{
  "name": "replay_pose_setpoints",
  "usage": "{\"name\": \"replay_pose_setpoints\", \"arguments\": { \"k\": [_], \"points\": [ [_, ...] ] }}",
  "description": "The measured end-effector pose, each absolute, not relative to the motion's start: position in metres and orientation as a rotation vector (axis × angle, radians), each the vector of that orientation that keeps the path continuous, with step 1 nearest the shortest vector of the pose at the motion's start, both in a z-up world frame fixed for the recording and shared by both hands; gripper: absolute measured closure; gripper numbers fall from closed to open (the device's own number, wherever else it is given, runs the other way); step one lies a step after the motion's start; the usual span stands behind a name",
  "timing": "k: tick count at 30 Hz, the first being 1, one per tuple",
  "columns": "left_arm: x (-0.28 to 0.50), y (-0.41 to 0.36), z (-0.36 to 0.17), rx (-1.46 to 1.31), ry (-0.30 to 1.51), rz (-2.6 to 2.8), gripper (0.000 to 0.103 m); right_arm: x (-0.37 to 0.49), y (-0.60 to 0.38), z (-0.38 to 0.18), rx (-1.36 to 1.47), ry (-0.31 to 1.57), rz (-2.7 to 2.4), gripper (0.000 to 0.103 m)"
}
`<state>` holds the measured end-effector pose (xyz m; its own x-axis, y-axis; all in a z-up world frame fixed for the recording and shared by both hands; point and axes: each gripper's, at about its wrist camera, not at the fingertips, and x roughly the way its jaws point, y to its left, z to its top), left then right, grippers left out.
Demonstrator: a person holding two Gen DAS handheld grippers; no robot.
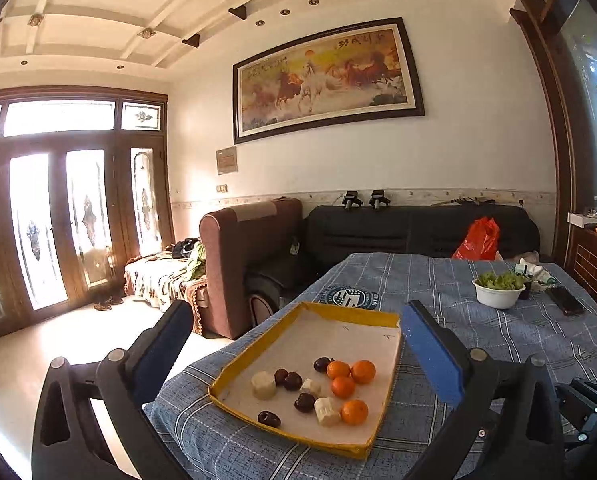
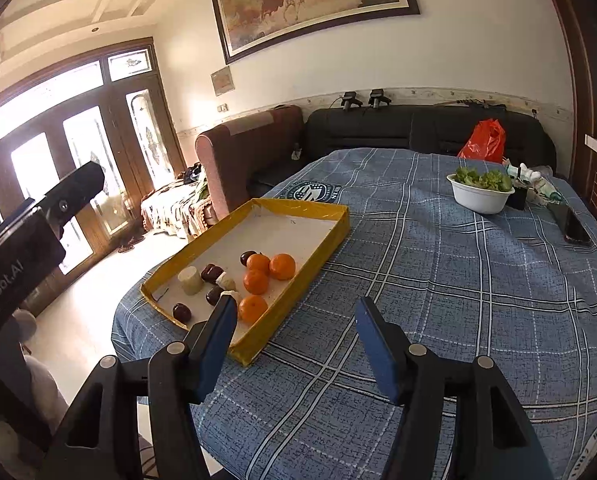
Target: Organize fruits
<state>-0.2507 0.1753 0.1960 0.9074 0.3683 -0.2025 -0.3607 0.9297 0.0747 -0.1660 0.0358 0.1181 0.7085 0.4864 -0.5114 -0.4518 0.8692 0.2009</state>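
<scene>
A yellow-rimmed tray [image 1: 350, 314] [image 2: 310, 208] lies on the blue plaid cloth. In it lie several oranges [image 1: 343, 386] [image 2: 256, 281], several dark plums [image 1: 293, 381] [image 2: 181, 312] and pale banana pieces [image 1: 263, 385] [image 2: 189, 279], mixed near its front end. My left gripper [image 1: 298, 312] is open and empty, held above the tray's near end. My right gripper [image 2: 294, 306] is open and empty, just right of the tray's front corner. Its left finger [image 2: 218, 332] hides part of one banana piece.
A white bowl of green grapes [image 1: 498, 290] [image 2: 480, 192] stands far right on the table. A black phone [image 1: 566, 300] [image 2: 574, 226] lies beside it. A red bag [image 2: 484, 140] and sofas stand behind the table. The table edge drops to the floor at left.
</scene>
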Motion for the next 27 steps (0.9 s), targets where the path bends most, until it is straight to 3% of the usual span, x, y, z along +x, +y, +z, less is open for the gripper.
{"name": "replay_pose_setpoints", "arguments": {
  "k": [10,27],
  "points": [
    [-0.223,0.204,0.156,-0.073,0.455,0.334,0.000,-0.170,0.056,0.105,0.014,0.615,0.560,0.035],
    [-0.201,0.233,0.126,-0.141,0.548,0.365,0.000,-0.158,0.093,0.087,-0.053,0.686,0.596,0.029]
  ]
}}
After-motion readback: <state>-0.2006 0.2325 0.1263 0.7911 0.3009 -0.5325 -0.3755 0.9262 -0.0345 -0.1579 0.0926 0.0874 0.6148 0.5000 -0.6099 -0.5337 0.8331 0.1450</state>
